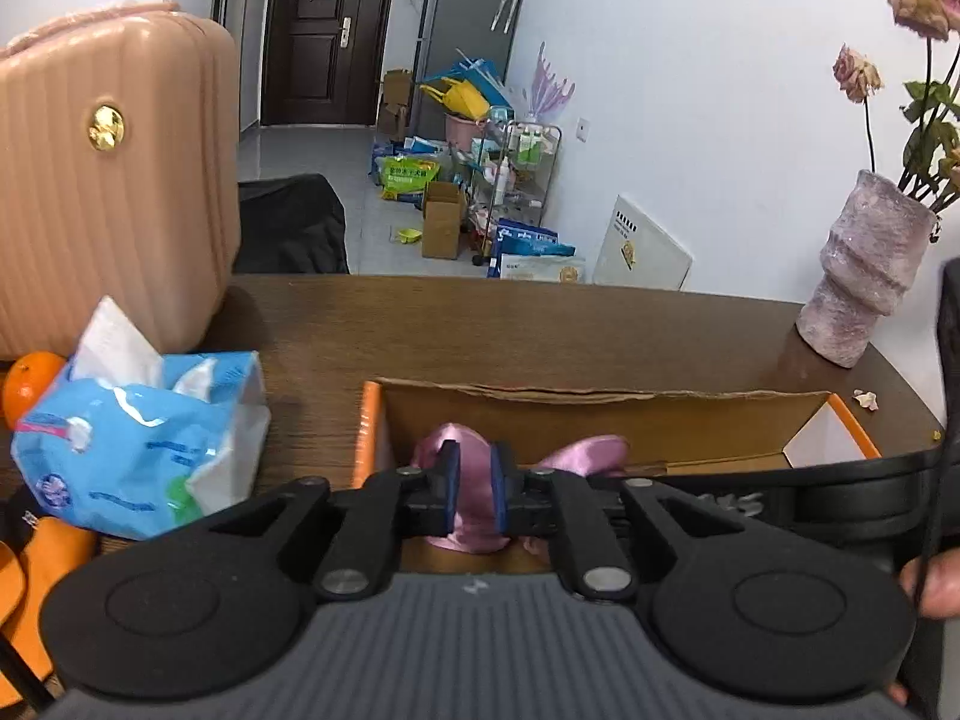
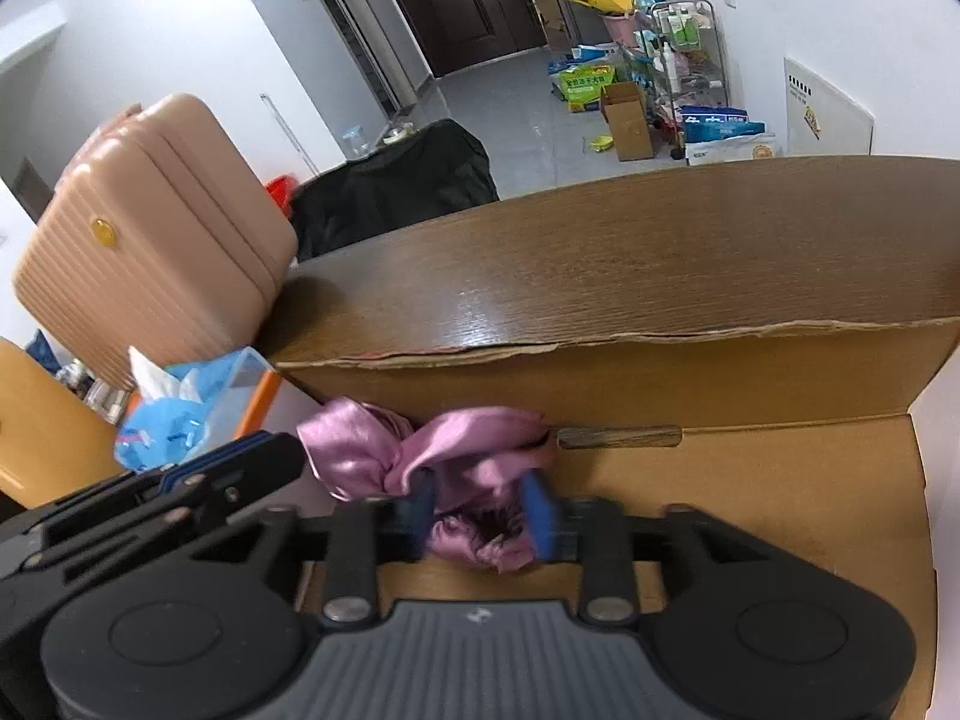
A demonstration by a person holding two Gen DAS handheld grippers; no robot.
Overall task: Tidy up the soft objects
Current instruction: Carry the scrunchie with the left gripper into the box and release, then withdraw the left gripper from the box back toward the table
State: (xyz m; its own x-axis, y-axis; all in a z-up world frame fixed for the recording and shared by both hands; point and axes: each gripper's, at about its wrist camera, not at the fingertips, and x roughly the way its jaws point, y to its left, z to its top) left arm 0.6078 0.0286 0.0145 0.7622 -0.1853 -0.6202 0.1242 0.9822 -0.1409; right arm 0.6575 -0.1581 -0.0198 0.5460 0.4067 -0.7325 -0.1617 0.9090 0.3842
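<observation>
both grippers on one pink satin cloth inside the cardboard box

fingers of the left gripper stand narrow, their blue pads pressed against a fold of the pink satin cloth that fills the slim gap between them. part of that cloth bulges out at 2 o'clock from the fingertips, lying low against the far wall of the cardboard box.

the right gripper has its blue-padded fingers set wider, with a crumpled bunch of the same pink satin cloth between them; whether the pads actually squeeze it i cannot tell, since the fabric looks loose there. in the right wrist view the cloth is twisted near its middle, one lobe reaching to 10 o'clock and another to 1 o'clock, close to the box's back wall. the left gripper's black body shows at 9 o'clock, its tip touching the cloth's left lobe.

the box sits on a dark wooden table. at 9 o'clock from the left fingers lies a blue tissue pack with a white sheet sticking up, an orange just beside it. behind them stands a pink ribbed suitcase. at 2 o'clock a mauve vase holds dried roses.
</observation>
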